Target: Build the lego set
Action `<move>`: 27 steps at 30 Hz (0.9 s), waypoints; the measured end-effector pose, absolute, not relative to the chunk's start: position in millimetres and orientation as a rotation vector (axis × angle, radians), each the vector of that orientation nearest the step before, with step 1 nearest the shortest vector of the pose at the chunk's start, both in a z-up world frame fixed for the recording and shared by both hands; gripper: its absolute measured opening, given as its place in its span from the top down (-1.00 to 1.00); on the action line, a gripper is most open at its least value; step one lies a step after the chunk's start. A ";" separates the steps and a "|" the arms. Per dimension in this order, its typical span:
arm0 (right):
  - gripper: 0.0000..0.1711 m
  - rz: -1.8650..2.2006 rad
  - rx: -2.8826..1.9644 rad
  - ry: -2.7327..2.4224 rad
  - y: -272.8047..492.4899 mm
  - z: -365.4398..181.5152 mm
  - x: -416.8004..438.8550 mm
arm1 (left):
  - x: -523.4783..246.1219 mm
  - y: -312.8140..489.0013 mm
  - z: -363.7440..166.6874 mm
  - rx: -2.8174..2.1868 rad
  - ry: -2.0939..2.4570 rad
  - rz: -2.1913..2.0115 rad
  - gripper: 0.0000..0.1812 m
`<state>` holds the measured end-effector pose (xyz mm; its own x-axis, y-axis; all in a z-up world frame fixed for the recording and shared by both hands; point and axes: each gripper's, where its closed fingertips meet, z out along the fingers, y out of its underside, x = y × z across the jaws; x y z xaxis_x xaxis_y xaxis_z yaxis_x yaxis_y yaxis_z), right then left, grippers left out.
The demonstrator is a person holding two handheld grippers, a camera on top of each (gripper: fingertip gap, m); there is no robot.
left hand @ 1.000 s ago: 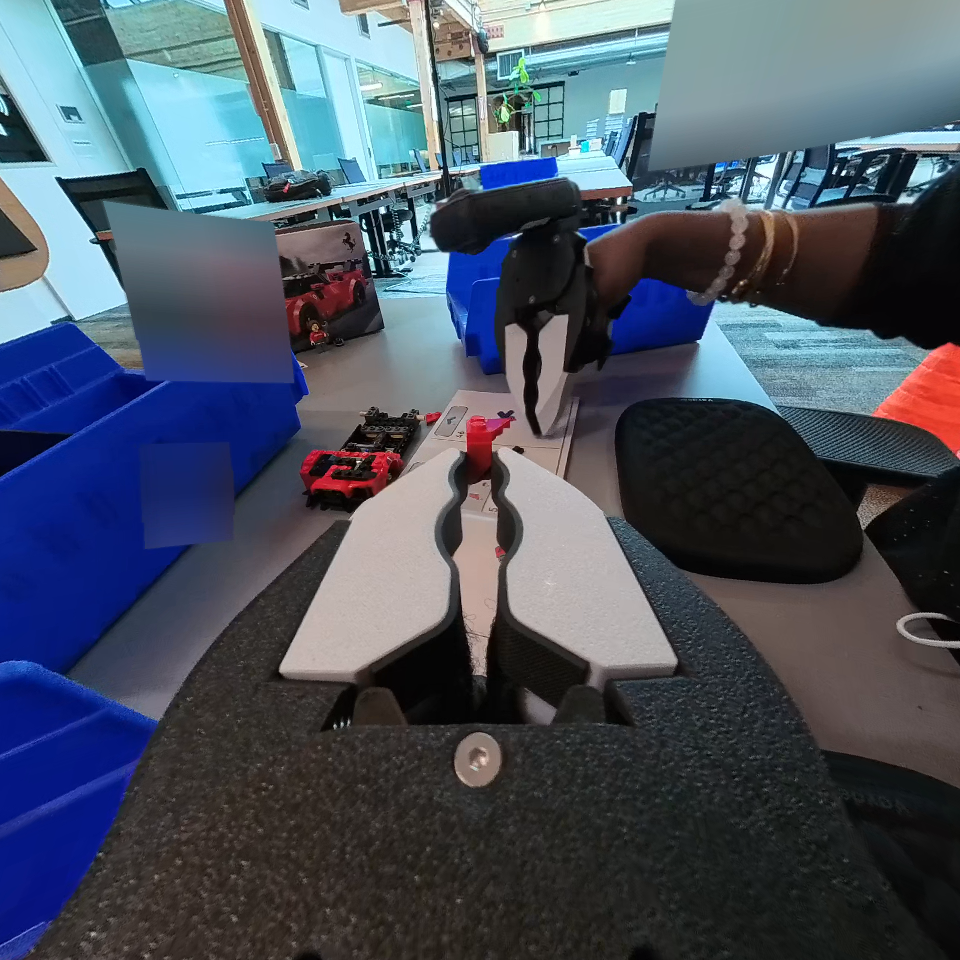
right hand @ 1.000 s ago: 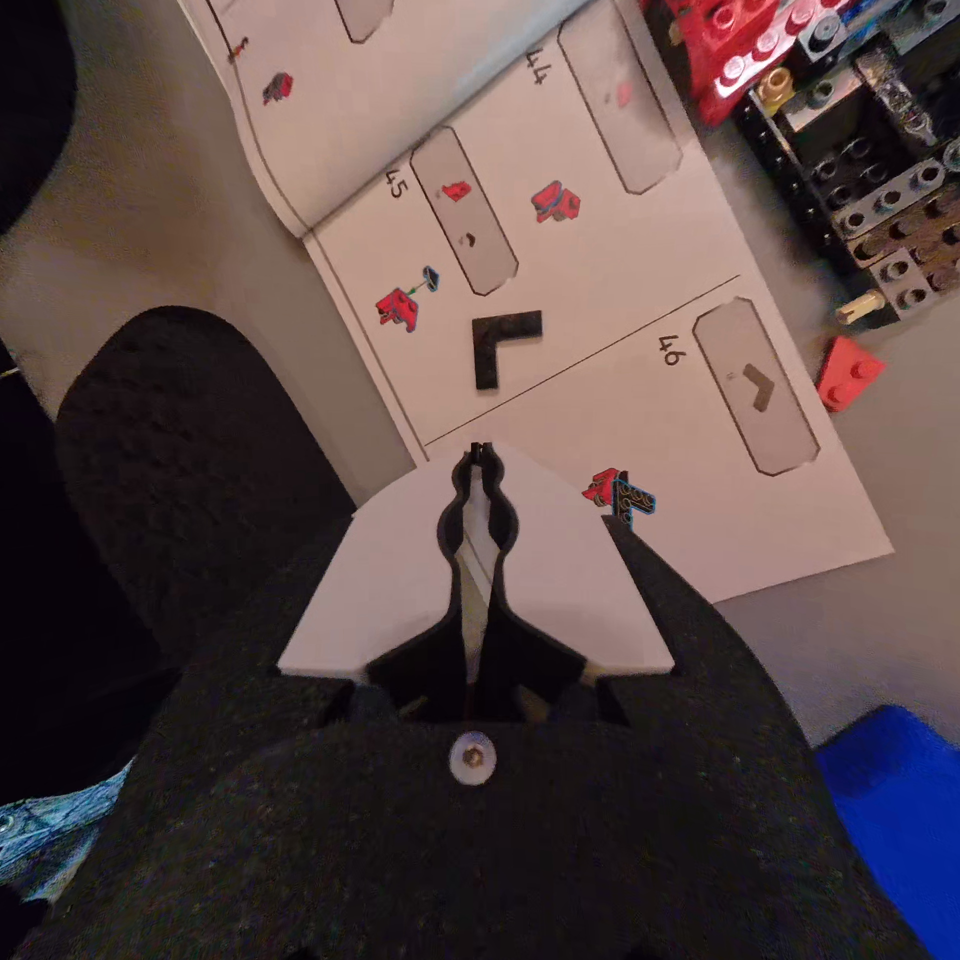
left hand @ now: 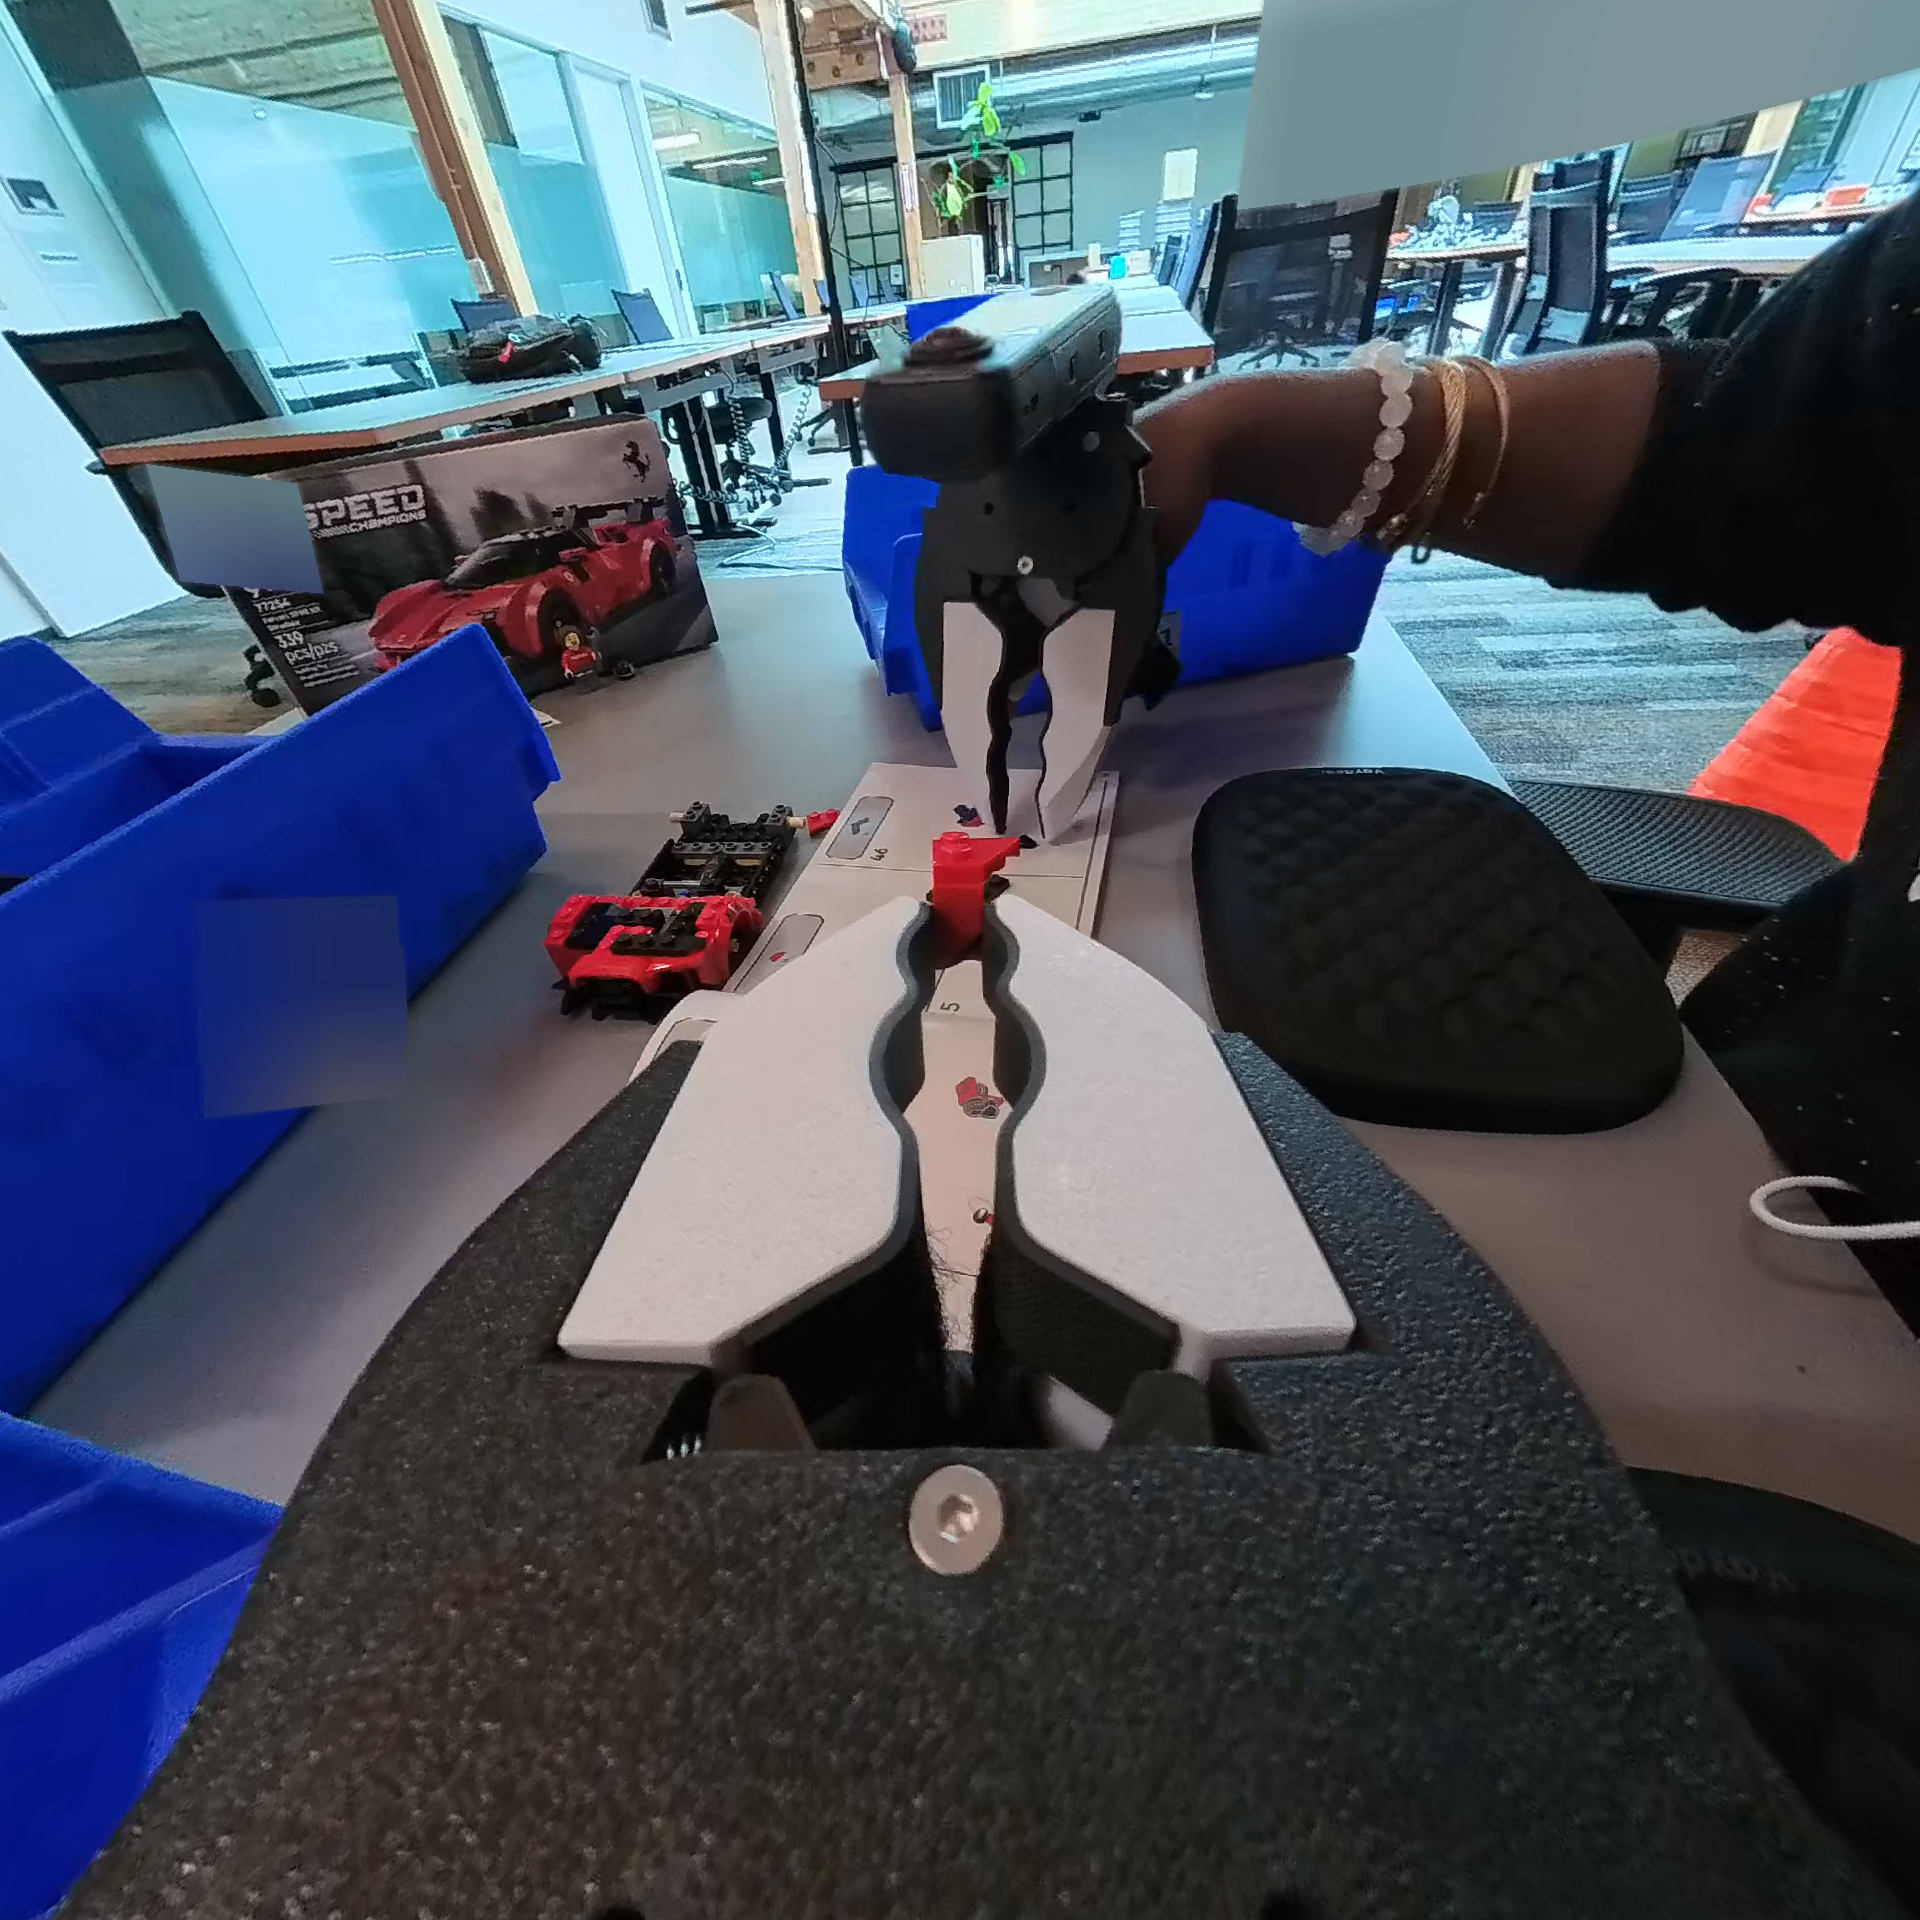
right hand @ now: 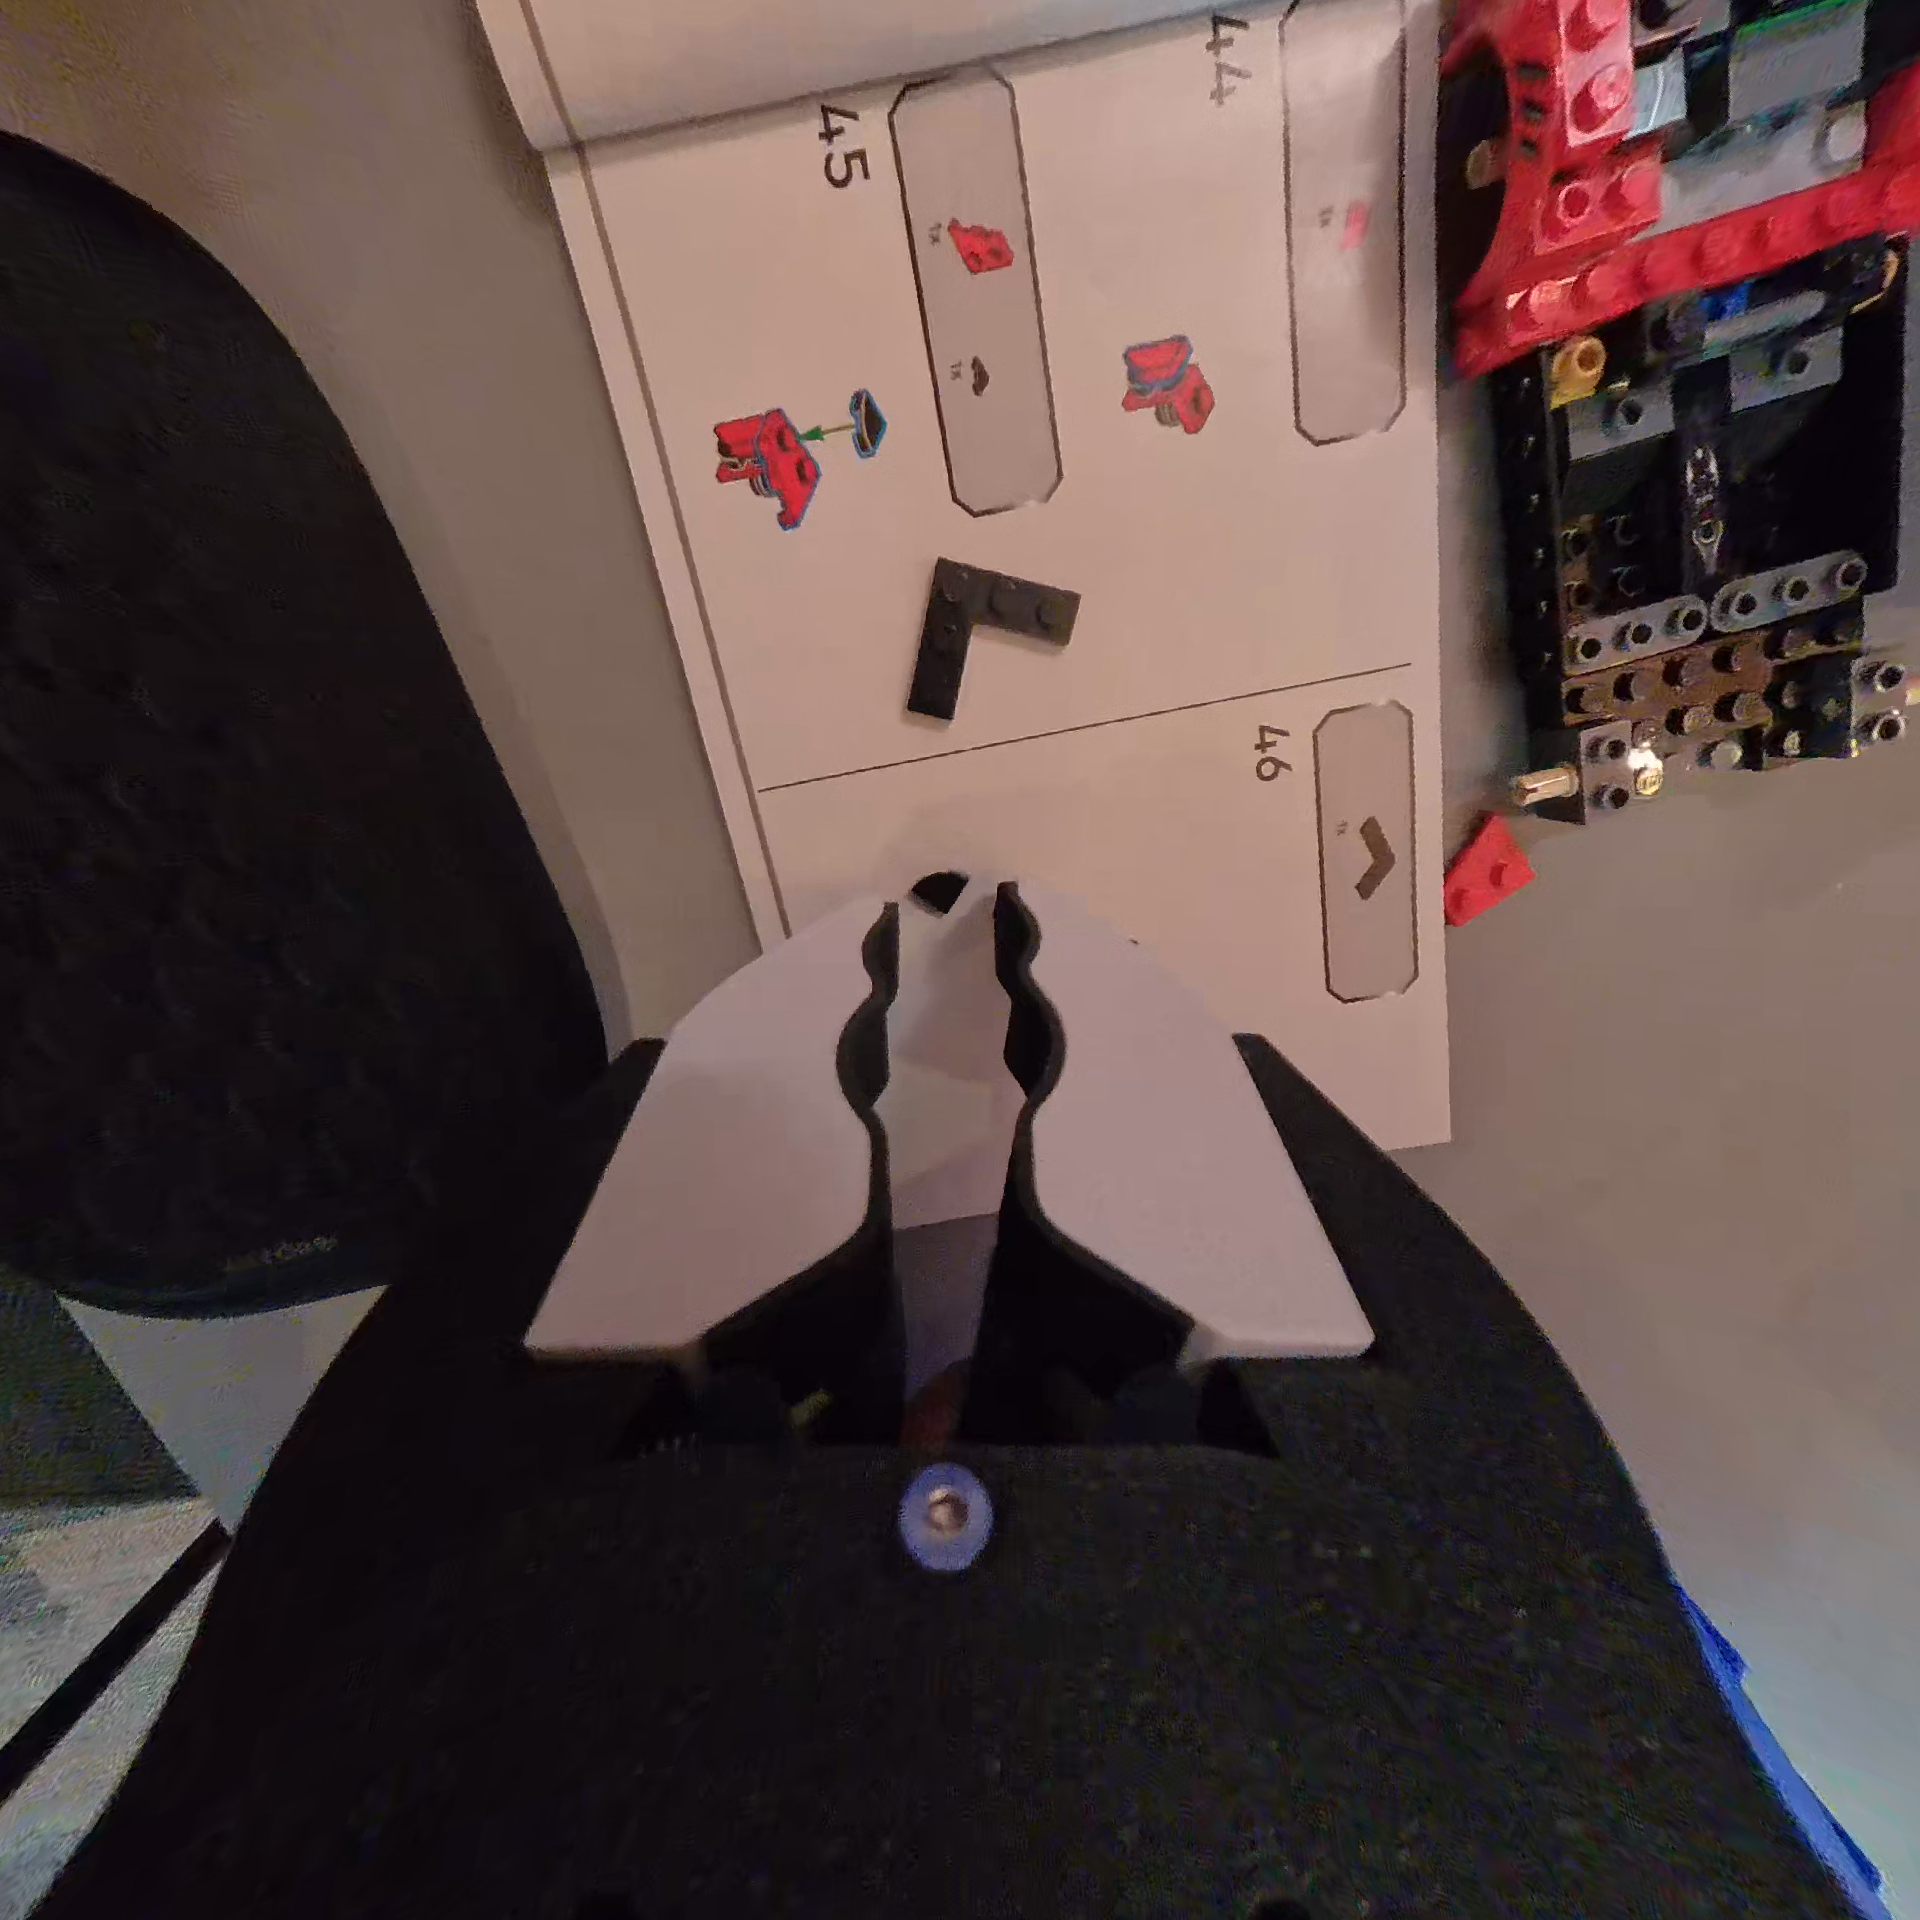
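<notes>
On the instruction booklet [right hand: 1143, 883], one black L-shaped plate [right hand: 987, 629], right hand-held gripper [right hand: 945, 899] parted, left hand-held gripper [left hand: 958, 920] clamping one red piece [left hand: 964, 878].

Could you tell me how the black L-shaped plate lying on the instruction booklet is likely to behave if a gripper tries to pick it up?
The black L-shaped plate looks rigid. Lying flat and thin on the instruction booklet, it probably offers little edge and may slide on the smooth paper.

Blue storage bins [left hand: 260, 883] at nine o'clock; another blue bin [left hand: 1278, 613] at twelve; black padded armrest [left hand: 1423, 935] at three; office desks [left hand: 416, 410] beyond.
</notes>
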<state>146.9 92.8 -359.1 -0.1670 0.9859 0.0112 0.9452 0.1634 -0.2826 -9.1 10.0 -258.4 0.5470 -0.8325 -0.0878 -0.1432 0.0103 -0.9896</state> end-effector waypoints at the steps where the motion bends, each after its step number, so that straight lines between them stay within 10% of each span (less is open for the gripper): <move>1: 0.80 0.311 -1.892 -2.252 92.6 -359.8 146.5 | -9.1 10.0 -258.3 -1.488 0.881 -0.665 0.92; 27: 0.89 0.504 -1.735 -2.177 73.3 -306.3 119.8 | -9.3 8.7 -257.4 -1.484 0.849 -0.763 0.92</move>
